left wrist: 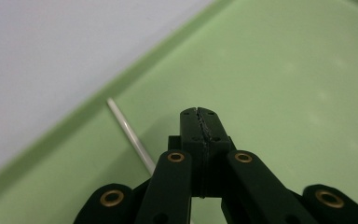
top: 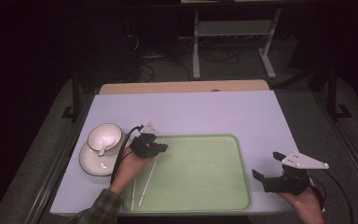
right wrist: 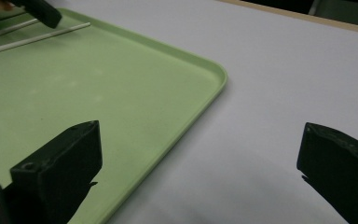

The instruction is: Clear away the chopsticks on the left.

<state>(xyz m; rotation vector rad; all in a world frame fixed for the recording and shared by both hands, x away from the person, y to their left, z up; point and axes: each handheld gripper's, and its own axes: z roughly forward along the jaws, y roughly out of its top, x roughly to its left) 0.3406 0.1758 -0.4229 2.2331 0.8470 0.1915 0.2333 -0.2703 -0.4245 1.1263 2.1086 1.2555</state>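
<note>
Green tray (top: pixel 200 172) sits near-centre on the pale table (top: pixel 205 112). Two white chopsticks (top: pixel 148 175) lie along the tray's left side, far ends under the left gripper (top: pixel 162 147) — its jaws are pressed together with nothing between them. In the left gripper view one stick runs beside the jaws; contact is hard to judge. Right gripper (top: pixel 266 166) hovers off the tray's near right corner, jaws spread wide, empty. Left of the tray: a white bowl (top: pixel 103 136) with a spoon (top: pixel 103 148), on a plate (top: pixel 91 163).
</note>
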